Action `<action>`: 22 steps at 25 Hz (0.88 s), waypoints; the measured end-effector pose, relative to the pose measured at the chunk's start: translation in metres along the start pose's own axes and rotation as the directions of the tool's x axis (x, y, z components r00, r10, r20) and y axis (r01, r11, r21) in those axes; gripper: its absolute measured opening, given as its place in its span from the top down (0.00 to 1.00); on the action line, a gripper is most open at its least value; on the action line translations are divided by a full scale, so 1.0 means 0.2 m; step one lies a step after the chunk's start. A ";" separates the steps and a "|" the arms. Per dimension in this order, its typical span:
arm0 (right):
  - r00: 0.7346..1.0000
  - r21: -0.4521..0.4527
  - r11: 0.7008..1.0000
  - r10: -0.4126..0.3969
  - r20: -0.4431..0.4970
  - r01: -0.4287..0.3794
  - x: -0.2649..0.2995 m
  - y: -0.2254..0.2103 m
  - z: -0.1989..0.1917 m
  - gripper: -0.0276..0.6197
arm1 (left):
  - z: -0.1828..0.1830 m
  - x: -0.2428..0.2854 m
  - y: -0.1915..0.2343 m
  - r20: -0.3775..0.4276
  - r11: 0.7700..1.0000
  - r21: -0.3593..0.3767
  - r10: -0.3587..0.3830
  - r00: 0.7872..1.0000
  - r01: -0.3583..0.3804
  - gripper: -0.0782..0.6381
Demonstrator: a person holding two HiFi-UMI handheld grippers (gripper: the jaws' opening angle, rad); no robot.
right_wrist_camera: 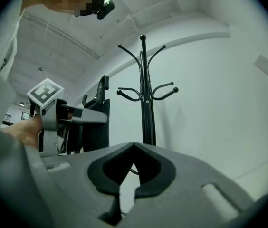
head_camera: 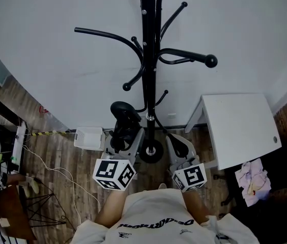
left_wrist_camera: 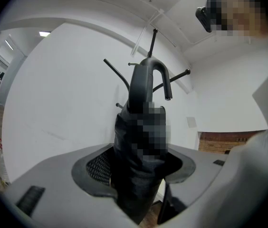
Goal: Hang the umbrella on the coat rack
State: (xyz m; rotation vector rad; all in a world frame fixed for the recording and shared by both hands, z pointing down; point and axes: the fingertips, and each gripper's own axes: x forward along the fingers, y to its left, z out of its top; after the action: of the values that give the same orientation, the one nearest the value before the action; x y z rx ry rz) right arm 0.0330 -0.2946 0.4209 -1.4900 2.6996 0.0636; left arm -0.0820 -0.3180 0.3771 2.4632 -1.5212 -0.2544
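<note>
The black folded umbrella (left_wrist_camera: 128,141) with a stiff hooked handle is clamped upright by its soft canopy in the left gripper (left_wrist_camera: 135,165), near the black metal coat rack (head_camera: 147,60), the right gripper (right_wrist_camera: 133,146) being closed empty; it is judged light, best guided by the handle.

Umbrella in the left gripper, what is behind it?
The black coat rack, its hooks poking out around the umbrella handle, and a white wall. The umbrella covers the rack's lower pole.
</note>
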 end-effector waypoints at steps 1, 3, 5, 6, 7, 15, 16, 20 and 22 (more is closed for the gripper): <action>1.000 -0.001 1.000 0.005 0.002 -0.005 0.01 -0.01 0.00 0.96 | 0.02 0.01 0.00 0.005 1.000 0.005 0.001 1.000 -0.001 0.53; 1.000 0.001 1.000 0.017 0.001 -0.017 0.02 -0.01 -0.02 0.96 | 0.04 0.04 0.01 0.011 1.000 0.014 0.000 1.000 0.000 0.53; 0.999 0.001 0.999 0.032 -0.003 -0.032 0.02 -0.01 -0.02 0.96 | 0.07 0.05 0.02 0.014 1.000 0.004 -0.001 1.000 0.001 0.53; 0.999 -0.003 0.999 0.038 -0.004 -0.038 0.02 -0.01 -0.02 0.96 | 0.08 0.06 0.02 0.015 1.000 -0.004 -0.001 1.000 0.001 0.53; 0.999 -0.005 0.999 0.040 -0.003 -0.040 0.02 -0.01 -0.01 0.96 | 0.09 0.06 0.03 0.016 1.000 -0.007 -0.001 1.000 0.001 0.53; 0.999 0.007 1.000 0.029 -0.015 -0.029 0.02 -0.06 -0.04 0.96 | 0.17 0.13 0.12 0.001 1.000 -0.009 0.004 1.000 -0.004 0.53; 1.000 0.007 1.000 0.028 -0.015 -0.028 0.02 -0.06 -0.04 0.96 | 0.18 0.14 0.13 0.000 1.000 -0.008 0.008 1.000 -0.008 0.53; 0.999 0.017 1.000 0.026 -0.020 -0.026 0.02 -0.08 -0.04 0.96 | 0.22 0.17 0.18 -0.009 1.000 0.005 0.022 1.000 -0.022 0.53; 0.999 0.018 0.999 0.027 -0.024 -0.027 0.02 -0.08 -0.05 0.96 | 0.23 0.19 0.20 -0.017 1.000 0.007 0.023 1.000 -0.023 0.53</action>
State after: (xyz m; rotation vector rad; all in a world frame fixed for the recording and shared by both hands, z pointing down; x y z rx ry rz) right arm 0.0437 -0.3071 0.4298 -1.4594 2.7318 0.0234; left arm -0.1111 -0.3744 0.3443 2.4451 -1.5458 -0.2240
